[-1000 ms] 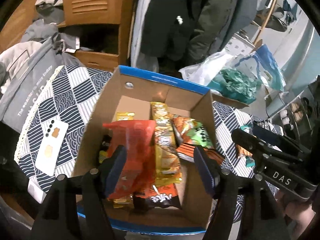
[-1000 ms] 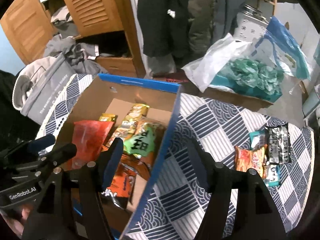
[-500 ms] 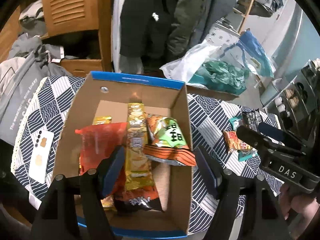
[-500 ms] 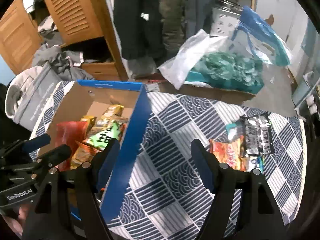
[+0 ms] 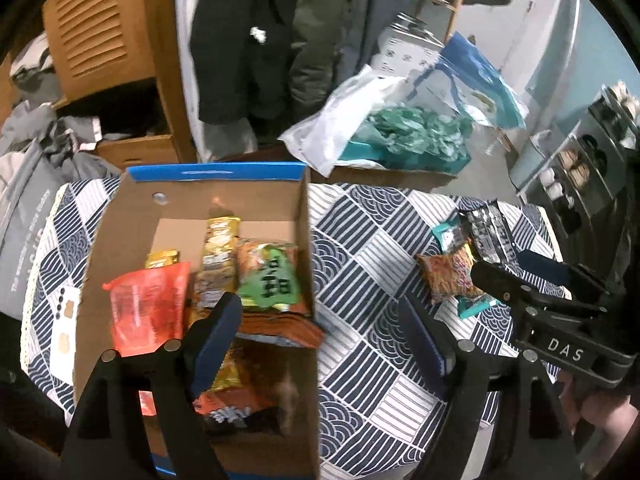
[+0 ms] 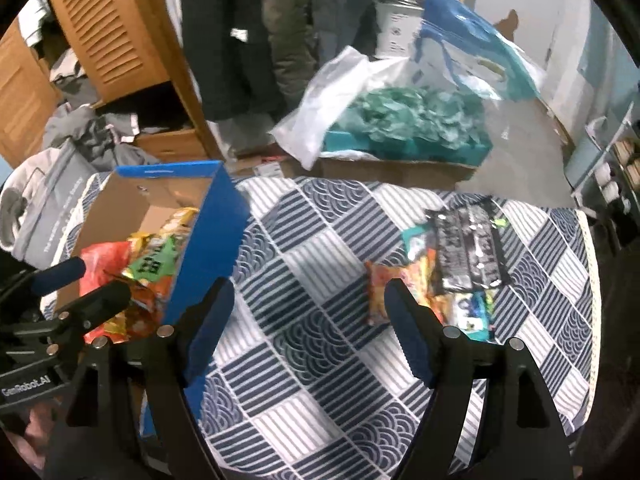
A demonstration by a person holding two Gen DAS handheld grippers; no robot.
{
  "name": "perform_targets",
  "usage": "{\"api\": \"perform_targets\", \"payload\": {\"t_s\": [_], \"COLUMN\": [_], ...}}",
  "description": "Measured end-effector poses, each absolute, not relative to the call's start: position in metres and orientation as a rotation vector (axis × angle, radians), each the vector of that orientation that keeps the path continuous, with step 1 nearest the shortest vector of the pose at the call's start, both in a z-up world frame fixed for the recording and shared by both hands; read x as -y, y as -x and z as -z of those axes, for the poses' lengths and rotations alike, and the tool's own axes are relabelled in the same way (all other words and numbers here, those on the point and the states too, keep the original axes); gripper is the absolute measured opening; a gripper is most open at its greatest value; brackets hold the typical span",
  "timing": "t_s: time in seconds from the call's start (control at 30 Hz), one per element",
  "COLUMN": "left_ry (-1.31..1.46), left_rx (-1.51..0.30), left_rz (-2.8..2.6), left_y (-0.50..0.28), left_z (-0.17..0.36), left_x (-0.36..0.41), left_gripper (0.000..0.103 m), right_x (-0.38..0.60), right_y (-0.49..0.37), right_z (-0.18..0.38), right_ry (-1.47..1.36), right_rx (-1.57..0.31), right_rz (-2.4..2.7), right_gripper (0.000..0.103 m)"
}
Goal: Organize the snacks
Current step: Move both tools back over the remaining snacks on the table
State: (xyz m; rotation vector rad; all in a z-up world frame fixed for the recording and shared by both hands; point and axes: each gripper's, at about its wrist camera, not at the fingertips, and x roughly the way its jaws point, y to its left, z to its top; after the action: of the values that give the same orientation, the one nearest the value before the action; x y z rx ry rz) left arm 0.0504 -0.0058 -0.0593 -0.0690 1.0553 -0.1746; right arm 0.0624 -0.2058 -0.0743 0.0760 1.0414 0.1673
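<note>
Both grippers, left gripper (image 5: pixel 320 330) and right gripper (image 6: pixel 308 312), have swung from the cardboard box (image 5: pixel 304 240) toward the loose snack packets (image 6: pixel 436 276); fingers empty and opening.

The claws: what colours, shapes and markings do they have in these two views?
Each claw is black, with two angled fingers, silver round bolts and dark blue flat pads. The left claw body reads "GenRobot.AI" in white in the right wrist view. The right claw body reads "DAS" in the left wrist view. No cables show.
</note>
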Motion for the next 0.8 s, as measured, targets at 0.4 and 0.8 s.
{"api": "perform_targets", "payload": {"t_s": [0.4,0.8], "left_ry": [-0.052,-0.101], "left_rx": [-1.07,-1.156], "left_rz": [0.227,0.293], "left_y": [-0.065,-0.109], "left_z": [0.07,0.087], "left_x": [0.057,0.093], "left_gripper": [0.082,0.082], "right_x": [0.267,0.31], "right_y": [-0.06,-0.09], "right_z": [0.091,0.113], "right_ry": [-0.096,-0.038], "right_rx": [-1.072,-1.165], "right_rz": [-0.068,-0.016], "right_gripper": [0.077,0.077]}}
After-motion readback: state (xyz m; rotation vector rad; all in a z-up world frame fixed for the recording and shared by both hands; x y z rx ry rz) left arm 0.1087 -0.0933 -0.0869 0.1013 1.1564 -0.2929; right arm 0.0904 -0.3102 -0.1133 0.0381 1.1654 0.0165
